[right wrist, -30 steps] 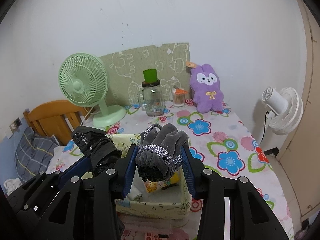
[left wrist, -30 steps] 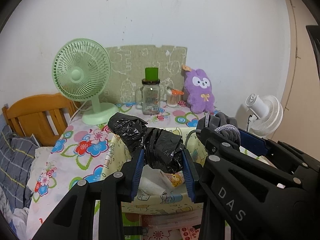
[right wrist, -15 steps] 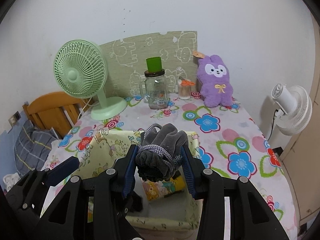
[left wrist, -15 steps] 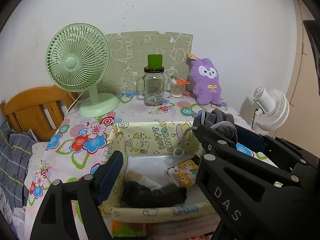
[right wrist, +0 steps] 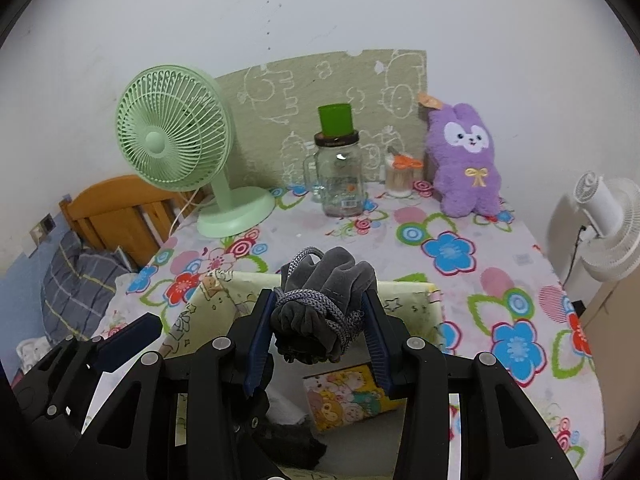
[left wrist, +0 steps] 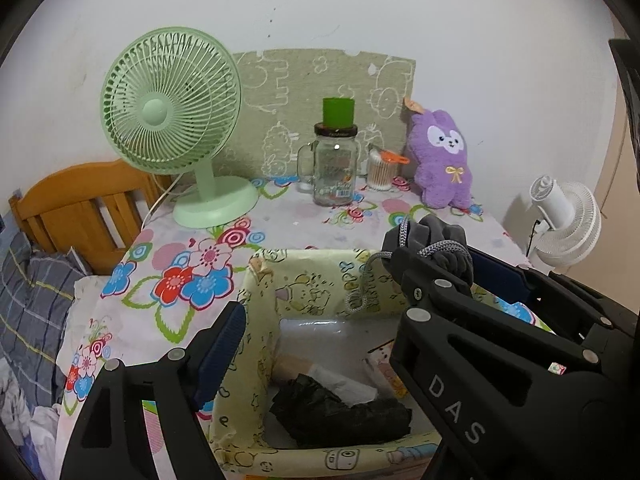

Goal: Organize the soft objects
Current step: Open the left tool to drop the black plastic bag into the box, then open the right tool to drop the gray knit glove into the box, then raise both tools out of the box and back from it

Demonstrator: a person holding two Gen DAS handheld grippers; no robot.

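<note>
Right gripper (right wrist: 318,330) is clamped on a grey velvet drawstring pouch (right wrist: 320,312) wound with grey braided cord, the blue pads pressed into it on both sides, and it's held just above a pale yellow fabric storage box printed with cartoon animals (right wrist: 408,294). A loop of the cord is seen dangling against the box's inner far wall in the left wrist view. Left gripper (left wrist: 320,344) is spread wide with nothing pinched; only its left blue pad is really visible, since the right gripper's black frame is crossed in front of the other side. Down inside the box, a crumpled black plastic bag (left wrist: 340,412) is found lying on the floor at the near wall, next to a white crinkly packet (left wrist: 344,384) and a small colourful cartoon pack (right wrist: 348,396). The box is set on a table covered in a flower-print cloth (right wrist: 500,288). Further back, a mint green desk fan (left wrist: 172,120), a glass handled jar with a green cup on its lid (left wrist: 334,172) and a purple plush bunny (left wrist: 442,160) are lined up along the wall. A white fan (left wrist: 568,220) is parked off the right side.
</note>
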